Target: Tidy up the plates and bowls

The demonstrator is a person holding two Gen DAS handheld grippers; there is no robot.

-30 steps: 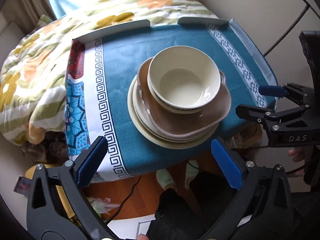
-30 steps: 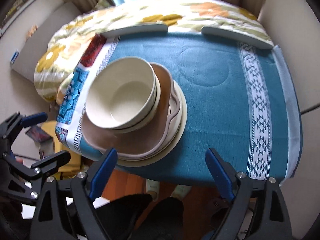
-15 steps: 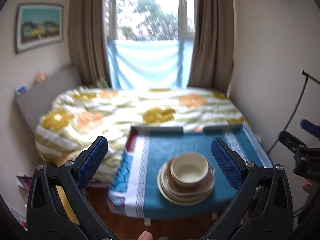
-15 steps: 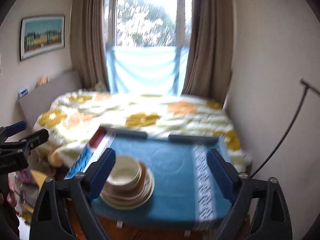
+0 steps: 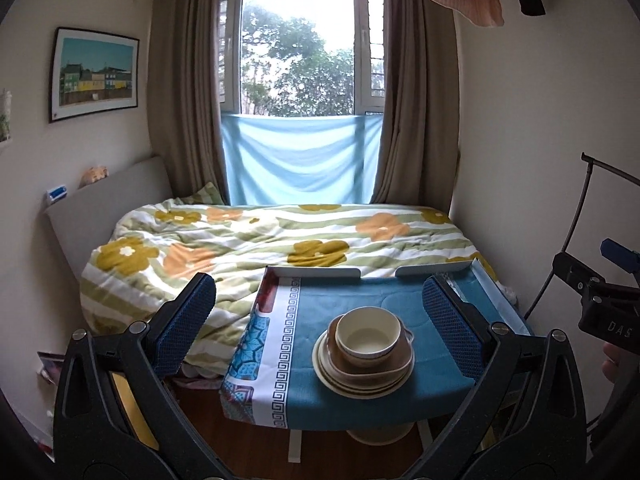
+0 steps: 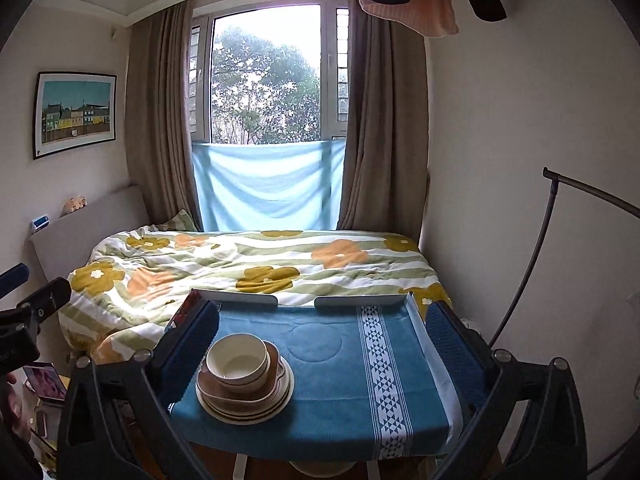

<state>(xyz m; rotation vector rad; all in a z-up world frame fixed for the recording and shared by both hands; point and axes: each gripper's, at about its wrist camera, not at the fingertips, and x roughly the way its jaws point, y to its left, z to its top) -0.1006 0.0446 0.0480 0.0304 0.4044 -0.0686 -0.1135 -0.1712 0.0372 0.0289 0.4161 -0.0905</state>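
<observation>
two grippers, both mine, stand spread wide and empty: left gripper [image 5: 320, 320], right gripper [image 6: 322, 344]. cream bowl [image 5: 368, 334] tops the plate stack [image 5: 362, 368] on the table [image 5: 424, 312], near edge, left of centre.

Both views back, facing table [image 5: 360, 292]

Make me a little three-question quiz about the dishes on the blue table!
1. True or false: the cream bowl sits on top of the stack.
2. What lies right under it: A a brown dish, B a cup, C a spoon?
3. Fill in: both the left gripper and the right gripper are ____.

Key: 1 true. 2 A, the brown dish resting on the plates. 3 open, holding nothing.
</observation>
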